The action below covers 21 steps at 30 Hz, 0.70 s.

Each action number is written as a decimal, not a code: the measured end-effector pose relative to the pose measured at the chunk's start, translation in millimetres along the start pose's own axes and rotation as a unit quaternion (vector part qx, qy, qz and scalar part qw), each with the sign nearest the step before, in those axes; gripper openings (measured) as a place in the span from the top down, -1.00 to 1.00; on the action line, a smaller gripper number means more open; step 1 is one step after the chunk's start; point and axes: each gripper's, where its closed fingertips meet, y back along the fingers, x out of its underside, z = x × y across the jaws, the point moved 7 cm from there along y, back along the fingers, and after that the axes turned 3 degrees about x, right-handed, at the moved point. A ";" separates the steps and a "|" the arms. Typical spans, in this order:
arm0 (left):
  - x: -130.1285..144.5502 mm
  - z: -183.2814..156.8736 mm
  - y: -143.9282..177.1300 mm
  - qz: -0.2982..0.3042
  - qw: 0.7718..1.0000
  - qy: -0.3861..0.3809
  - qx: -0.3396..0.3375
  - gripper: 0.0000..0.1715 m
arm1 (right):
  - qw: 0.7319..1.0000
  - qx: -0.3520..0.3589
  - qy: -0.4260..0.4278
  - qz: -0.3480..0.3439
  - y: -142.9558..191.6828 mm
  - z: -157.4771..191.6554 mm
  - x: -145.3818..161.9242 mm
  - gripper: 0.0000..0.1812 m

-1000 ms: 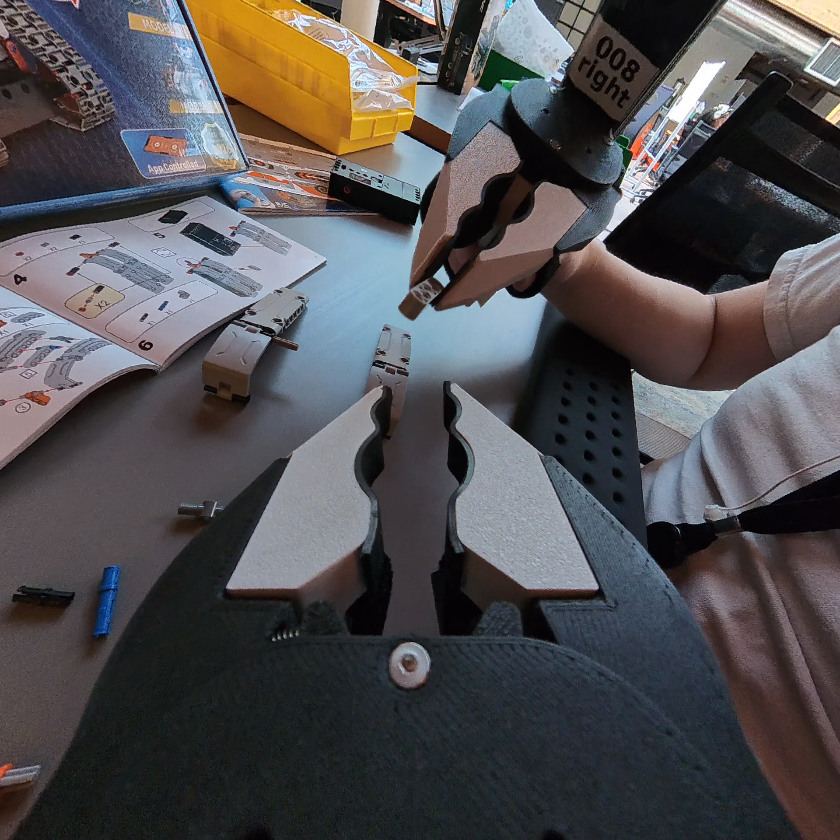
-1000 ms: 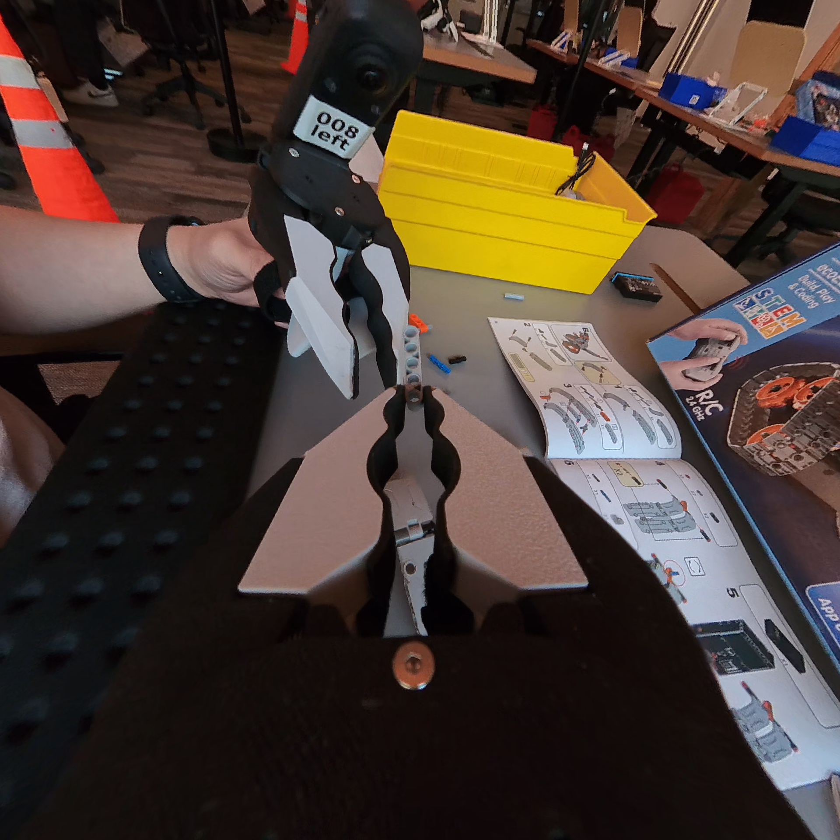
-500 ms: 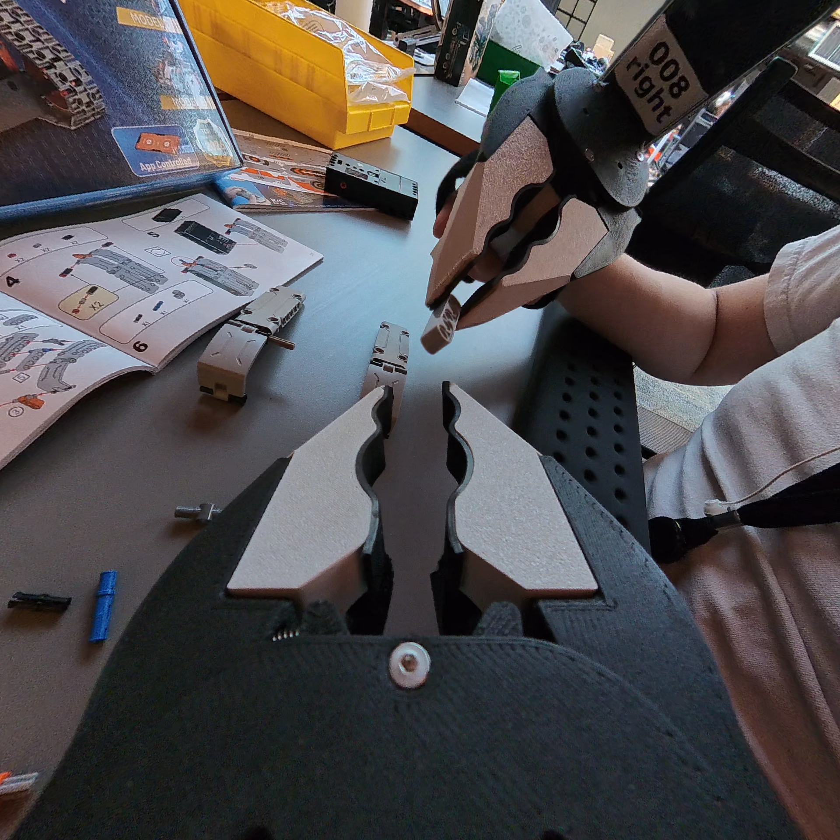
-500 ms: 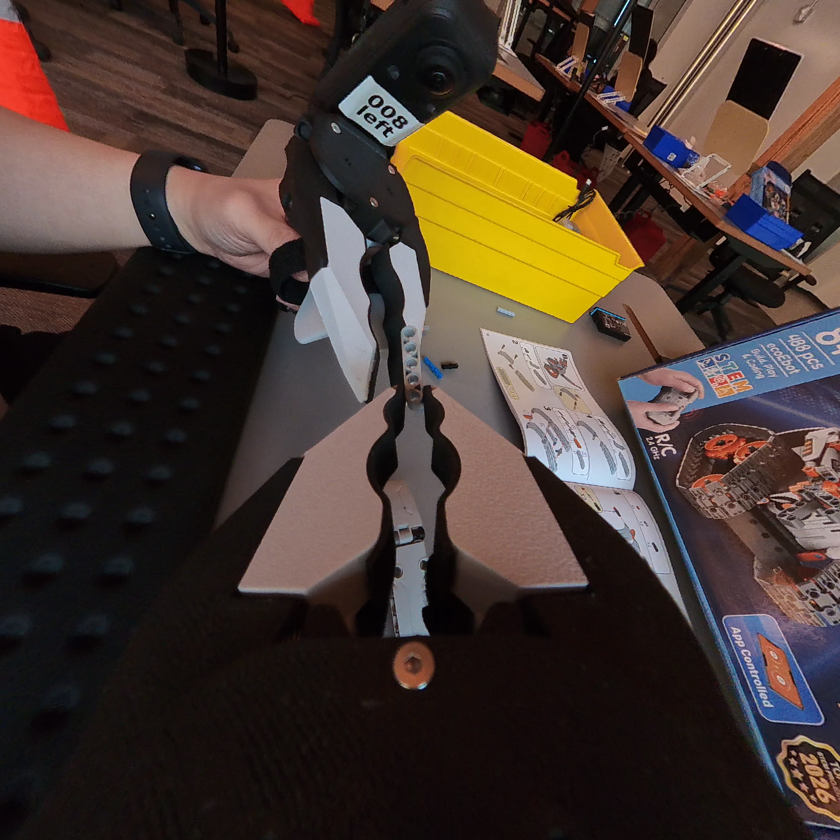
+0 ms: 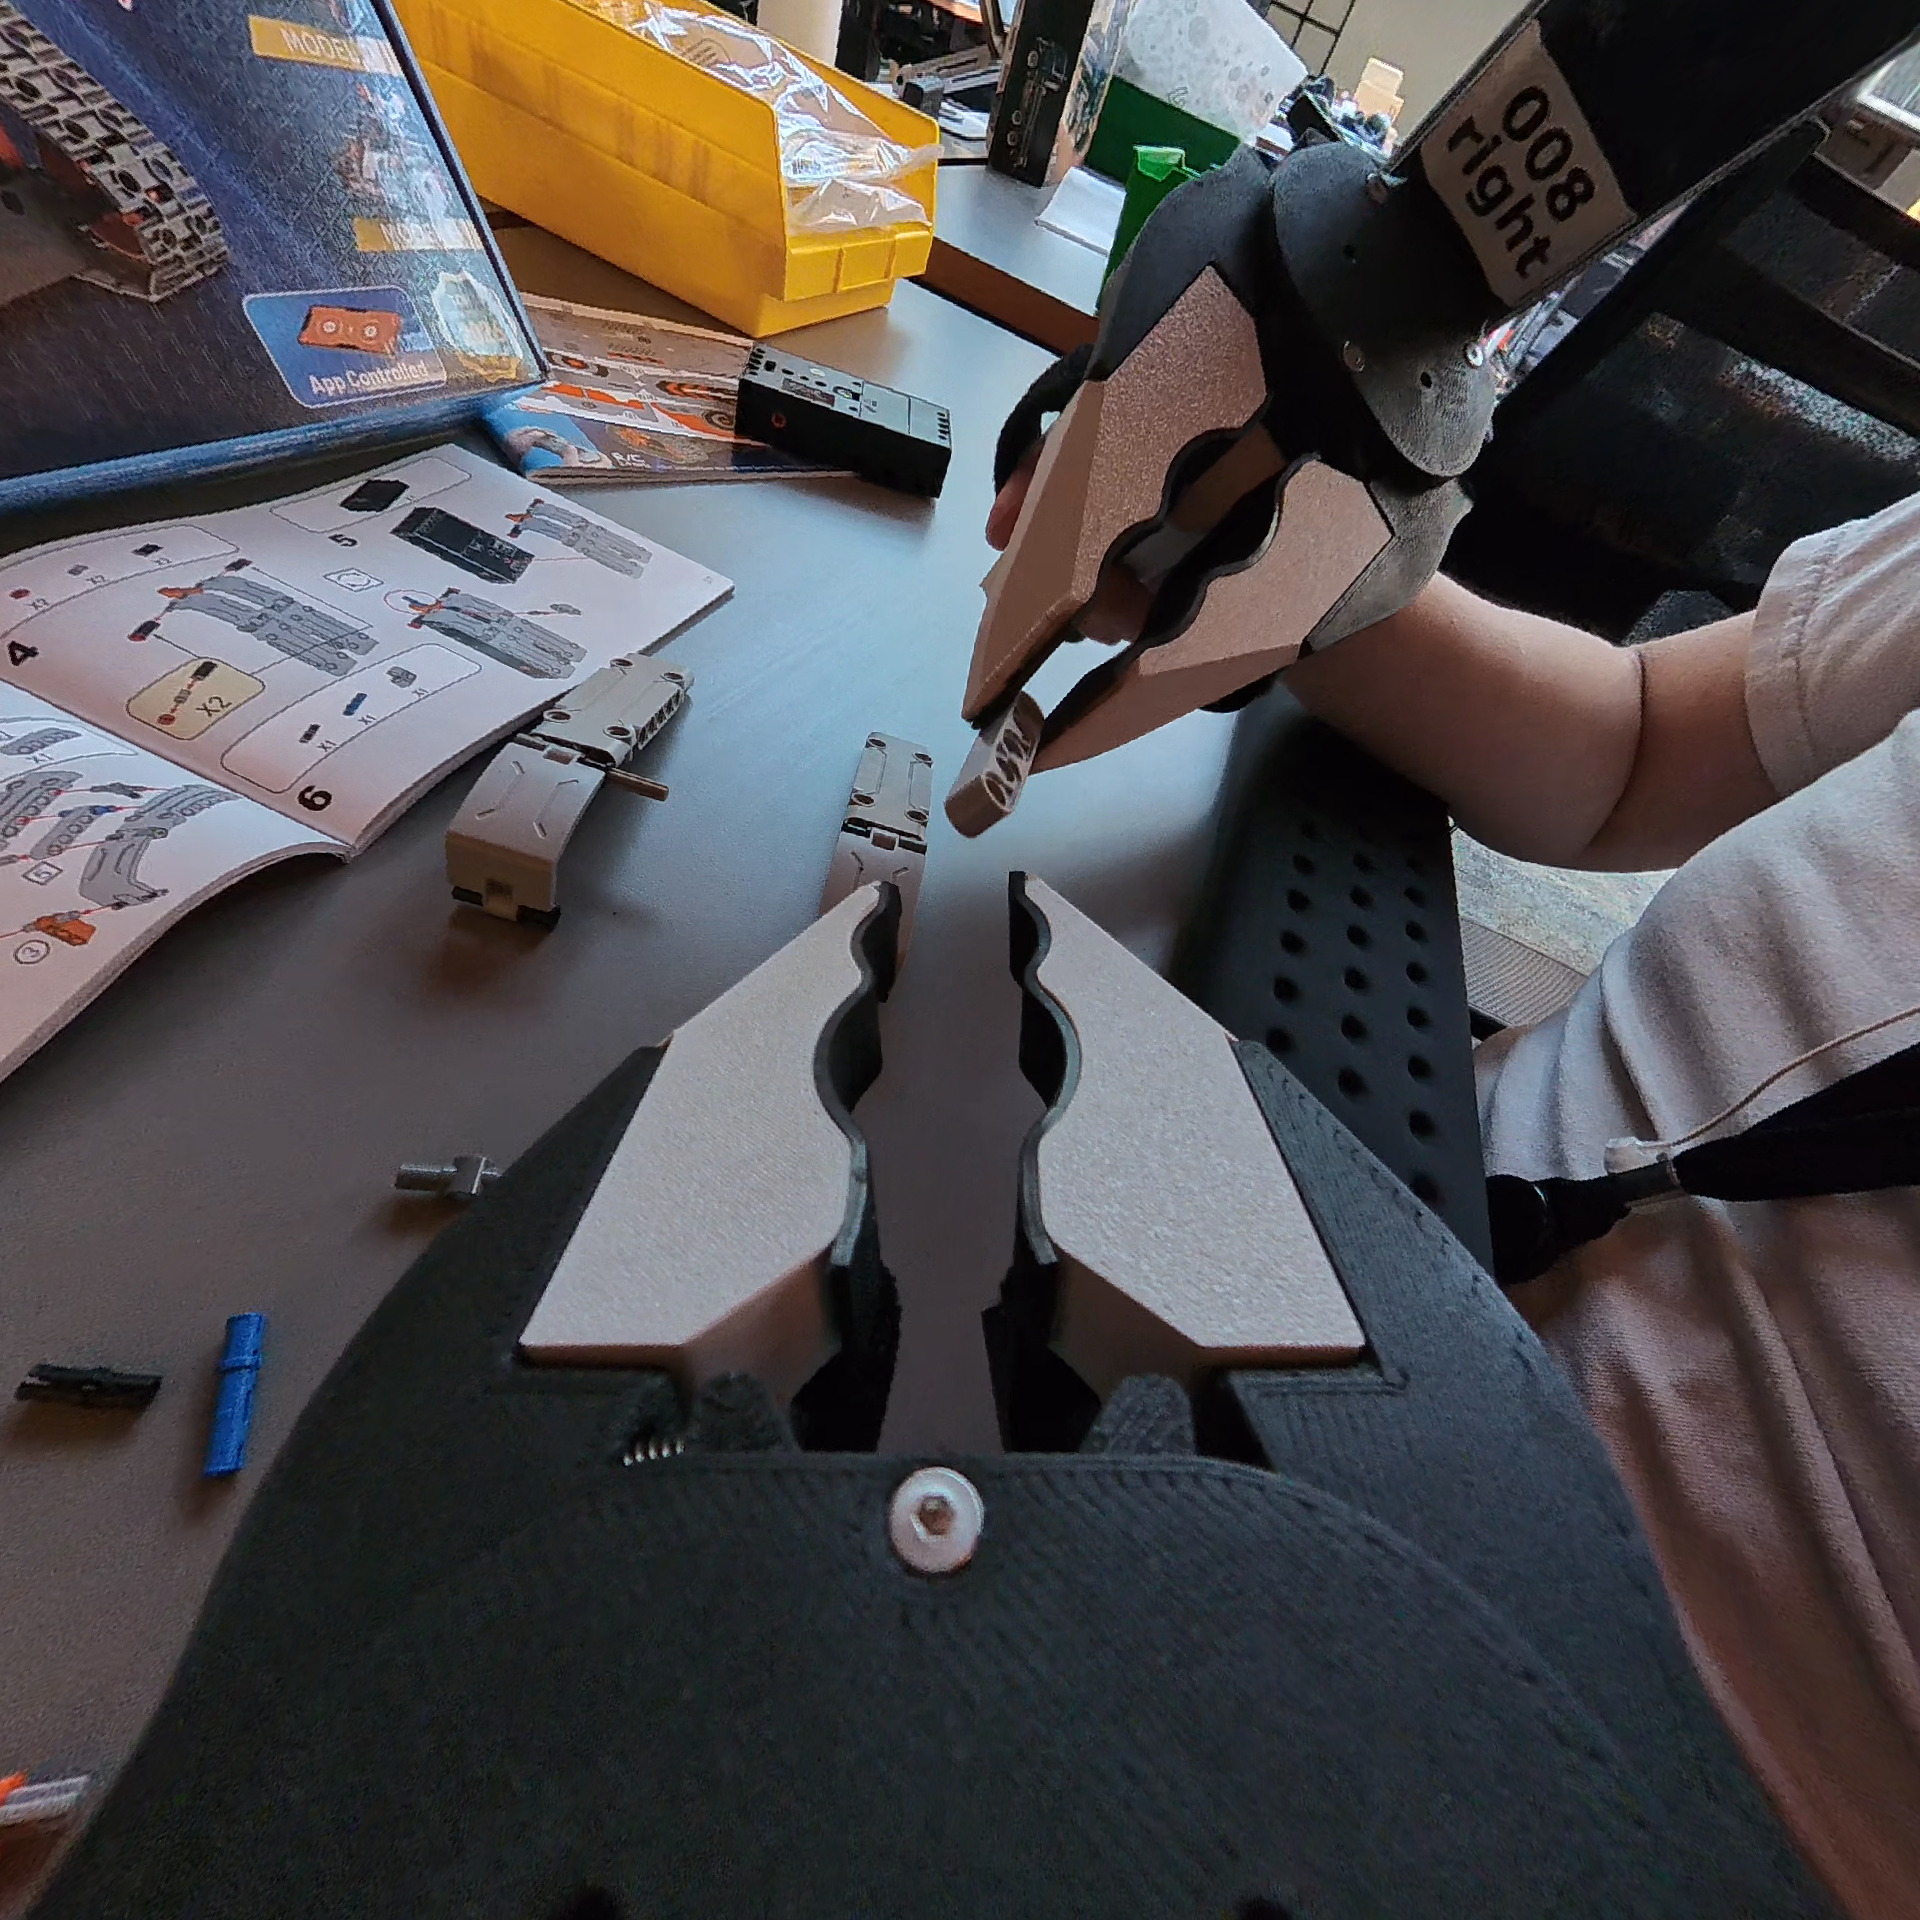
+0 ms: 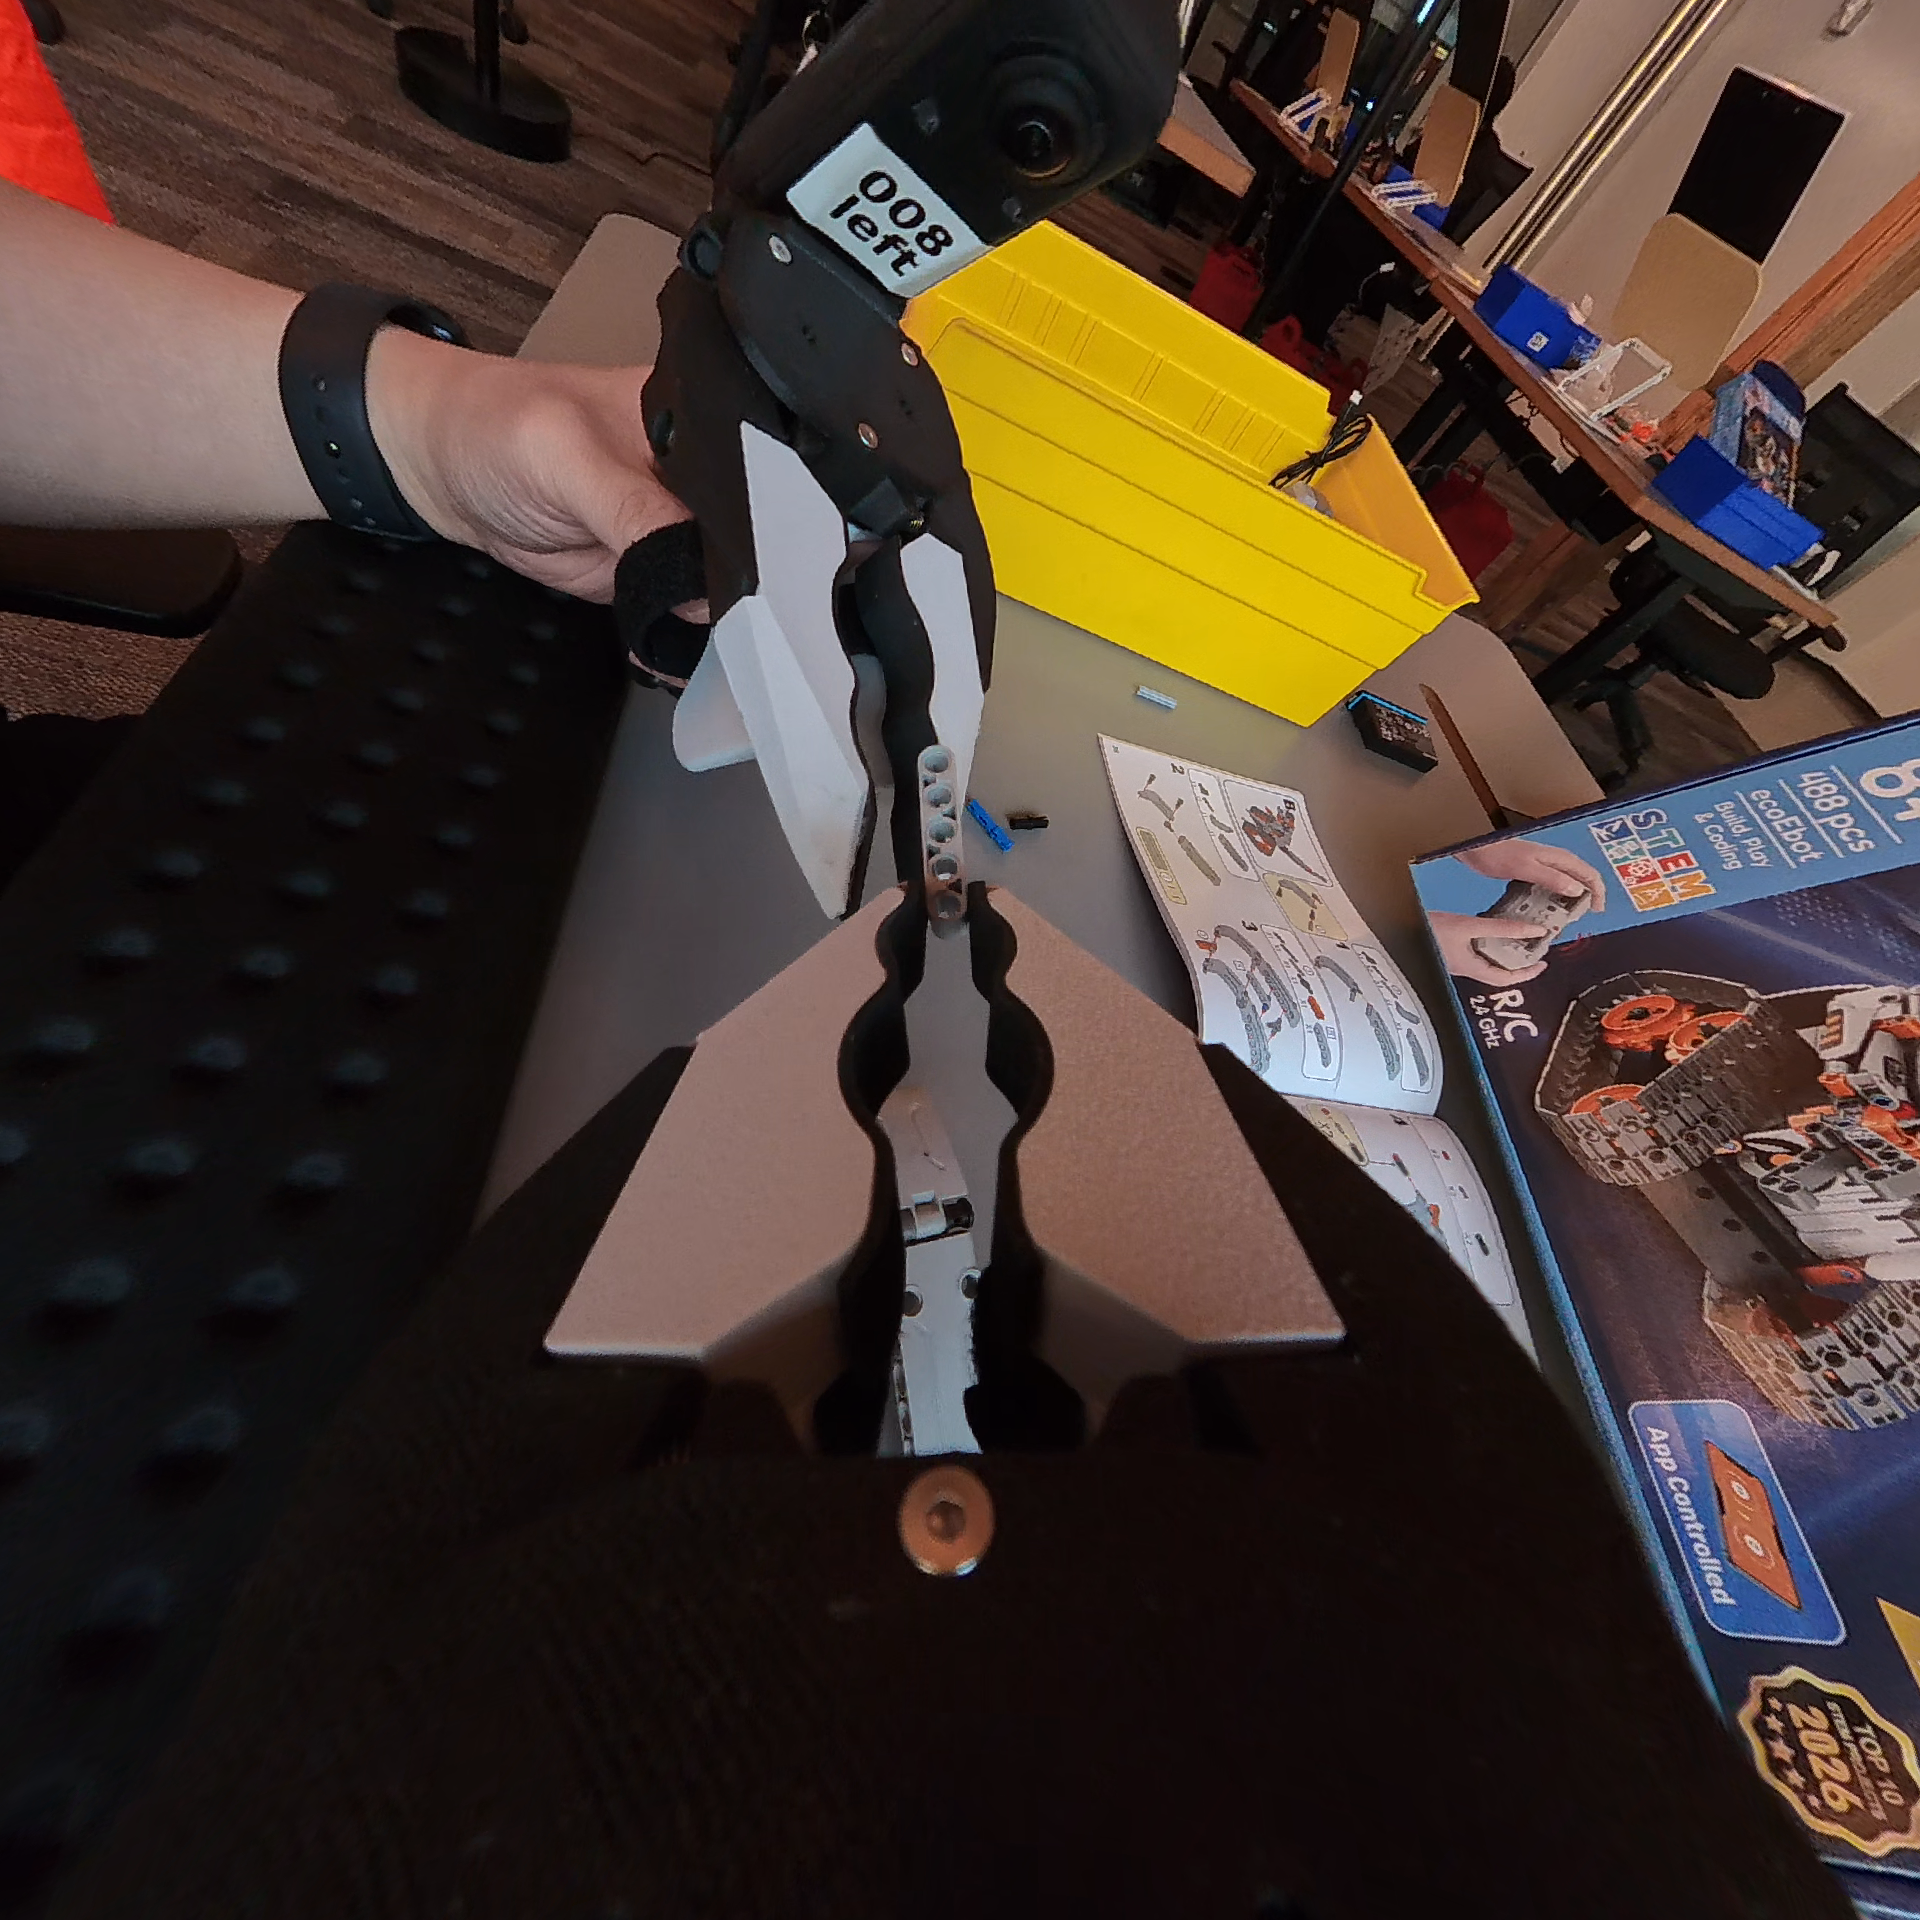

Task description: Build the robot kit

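My left gripper (image 5: pixel 954 894) is open and empty, held low over the dark table (image 5: pixel 312 1039). A slim grey hinged part (image 5: pixel 885 810) lies on the table just past its left fingertip. My right gripper (image 5: pixel 1013 727) comes in from the upper right and is shut on a short grey beam with holes (image 5: pixel 997 771), held just above and ahead of the left fingertips. In the right wrist view the right gripper (image 6: pixel 948 899) pinches the beam (image 6: pixel 940 831) upright at its tips. The left gripper (image 6: pixel 899 831) stands right behind the beam. The hinged part (image 6: pixel 930 1247) shows below, between the fingers.
A second grey assembly with an axle (image 5: pixel 566 790) lies by the open instruction booklet (image 5: pixel 312 644). A blue box (image 5: pixel 239 208), a yellow bin (image 5: pixel 675 156) and a black module (image 5: pixel 842 416) stand behind. A blue pin (image 5: pixel 234 1392), a black pin (image 5: pixel 88 1387) and a grey pin (image 5: pixel 447 1176) lie left. A black perforated panel (image 5: pixel 1340 987) lies right. Only a small space, under 4 cm, lies between the two pairs of fingers.
My right gripper has tilted and brought the grey beam lower and nearer to the left gripper's tips. My left gripper has stayed open and nearly still.
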 end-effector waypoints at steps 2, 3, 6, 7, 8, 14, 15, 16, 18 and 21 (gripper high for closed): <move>0.0 -0.3 -0.2 0.000 1.000 -0.002 0.000 0.78 | 1.000 0.000 -0.013 -0.003 1.4 -1.8 -0.8 0.92; 0.1 -0.3 -0.4 0.001 1.000 -0.002 0.000 0.78 | 1.000 0.000 -0.022 -0.009 2.9 -3.2 -2.1 0.92; 0.4 -0.3 -0.9 0.002 1.000 -0.001 0.002 0.77 | 0.998 0.004 -0.046 -0.047 11.0 -7.8 -10.5 0.92; 0.5 -0.3 -1.1 0.003 1.000 -0.001 0.002 0.77 | 0.997 0.008 -0.044 -0.066 14.9 -9.0 -14.3 0.92; 0.5 -0.4 -1.2 0.003 1.000 -0.001 0.002 0.77 | 0.996 0.013 -0.038 -0.085 19.1 -9.7 -18.4 0.92; 1.6 0.1 -3.1 0.008 1.000 0.001 0.005 0.77 | 0.988 0.043 0.010 -0.151 39.8 -9.2 -37.3 0.92; 1.8 0.2 -3.5 0.009 1.000 0.001 0.005 0.78 | 0.986 0.044 0.015 -0.158 42.2 -8.9 -39.4 0.92; 2.0 0.4 -3.9 0.010 1.000 0.001 0.006 0.77 | 0.985 0.048 0.019 -0.162 44.1 -8.9 -41.0 0.92; 2.6 0.5 -4.8 0.013 1.000 0.002 0.006 0.77 | 0.984 0.053 0.023 -0.167 46.6 -9.1 -43.2 0.92; 3.2 0.6 -5.9 0.017 1.000 0.002 0.007 0.77 | 0.984 0.060 0.021 -0.164 47.6 -10.0 -44.2 0.92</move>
